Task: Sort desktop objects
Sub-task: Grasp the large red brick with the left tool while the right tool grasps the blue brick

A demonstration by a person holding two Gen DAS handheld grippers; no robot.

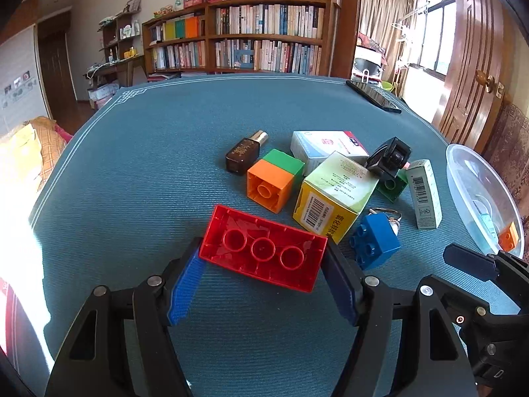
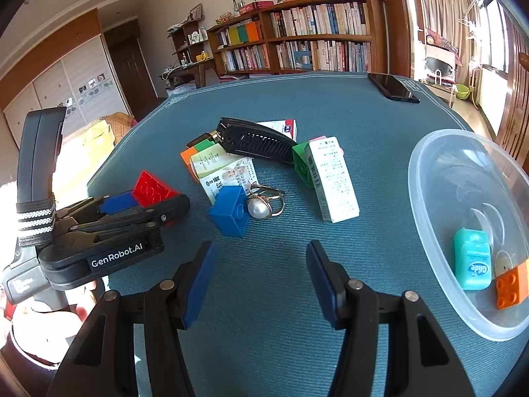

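Observation:
My left gripper is shut on a long red brick, underside toward the camera; the brick also shows in the right wrist view. My right gripper is open and empty, just in front of a blue brick and a pearl ring. A clear plastic bowl at the right holds a teal floss box and a small orange brick. The pile holds an orange-green brick, a yellow-green carton, a white box and a brown bottle.
A black phone lies at the far right edge of the blue table mat. A black clip-like gadget, a green brick and a tall white box sit in the pile. A bookshelf stands behind the table.

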